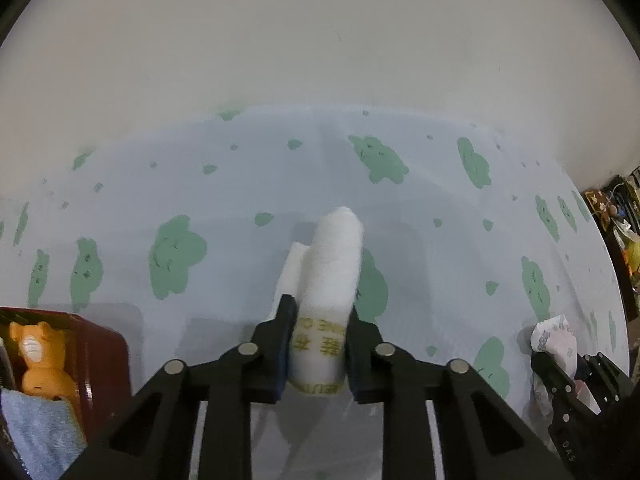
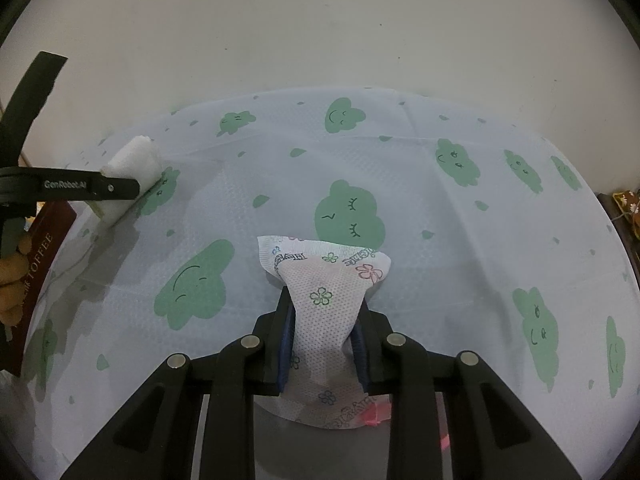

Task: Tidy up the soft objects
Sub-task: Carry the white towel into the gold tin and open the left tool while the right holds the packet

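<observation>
Two claws were each seen clamped on a soft item. Nearest in the left wrist view, the left claw (image 1: 318, 354) was closed on a white rolled cloth (image 1: 330, 276), whose far end pointed out over the cloud-print counter (image 1: 440, 184). The right claw (image 2: 324, 344) was pinched narrow on a flower-printed soft packet (image 2: 324, 280), held just above the same cover. Beside the left claw, a dark red box (image 1: 102, 344) already held an orange plush toy (image 1: 42, 360) and a blue towel (image 1: 38, 428). Sorting was judged partly done: both held items remained to be stowed.
</observation>
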The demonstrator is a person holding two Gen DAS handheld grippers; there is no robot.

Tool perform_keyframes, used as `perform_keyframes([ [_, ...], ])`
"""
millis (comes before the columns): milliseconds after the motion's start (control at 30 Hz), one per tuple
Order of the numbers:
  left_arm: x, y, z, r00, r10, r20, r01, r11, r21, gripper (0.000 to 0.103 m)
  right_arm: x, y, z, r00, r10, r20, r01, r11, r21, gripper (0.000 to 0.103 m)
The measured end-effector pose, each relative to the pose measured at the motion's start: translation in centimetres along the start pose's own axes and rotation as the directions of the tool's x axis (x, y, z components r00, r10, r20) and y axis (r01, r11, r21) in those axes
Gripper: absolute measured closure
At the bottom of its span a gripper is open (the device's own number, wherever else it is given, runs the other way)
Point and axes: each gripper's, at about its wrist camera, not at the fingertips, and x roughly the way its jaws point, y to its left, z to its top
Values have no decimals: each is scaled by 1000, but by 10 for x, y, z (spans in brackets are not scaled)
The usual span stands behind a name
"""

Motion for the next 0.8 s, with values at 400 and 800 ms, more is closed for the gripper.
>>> perform_keyframes([
  [400,-25,-18,-10,999,16,35,-17,999,27,82,0,-1,0,1000,-1,0,1,1000,0,77],
  [800,-77,-17,-36,999,26,47,-26,1000,1,82,-1,0,0,1000,-1,0,1,1000,1,77],
])
